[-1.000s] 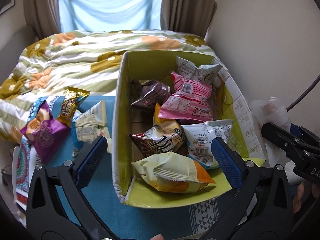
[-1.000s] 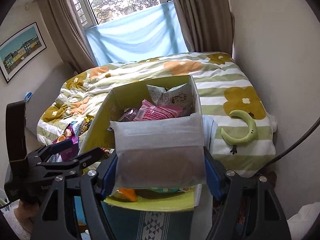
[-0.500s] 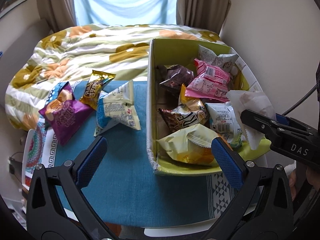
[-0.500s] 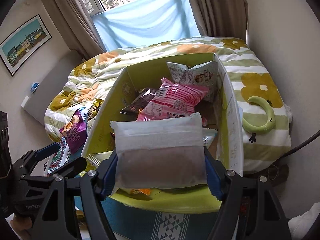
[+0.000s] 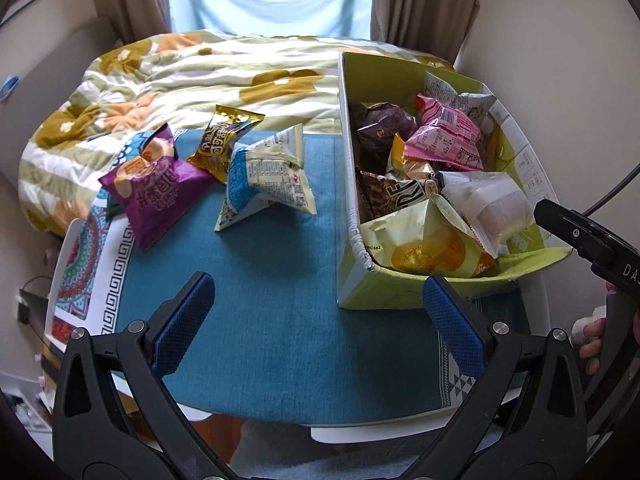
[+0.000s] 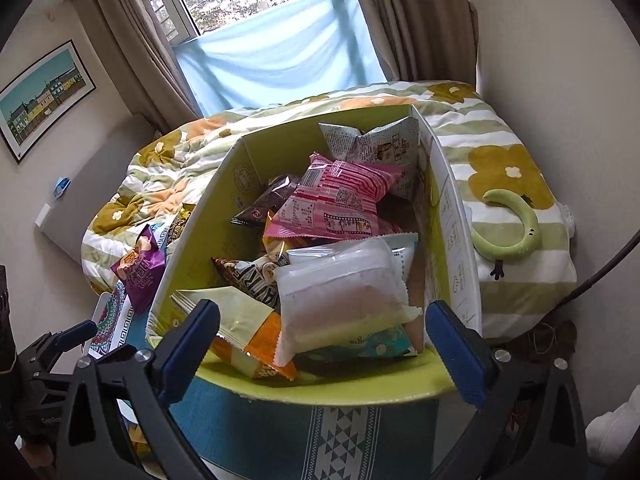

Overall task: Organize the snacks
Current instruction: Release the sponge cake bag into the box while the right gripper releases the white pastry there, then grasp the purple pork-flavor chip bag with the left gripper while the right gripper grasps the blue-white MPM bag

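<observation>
A green cardboard box stands on the blue tablecloth and holds several snack packets. A white translucent packet lies on top at the box's near end. My right gripper is open and empty just in front of it. My left gripper is open and empty above the cloth, left of the box. On the cloth lie a purple packet, a gold packet and a blue-and-white packet.
The blue cloth covers a small table with a patterned mat at its left edge. A flowered bed quilt lies behind. A green curved toy rests on the bed right of the box. A wall stands at the right.
My right gripper opened and let the white packet drop into the box. My left gripper moved left, away from the box, towards the loose packets on the cloth.
</observation>
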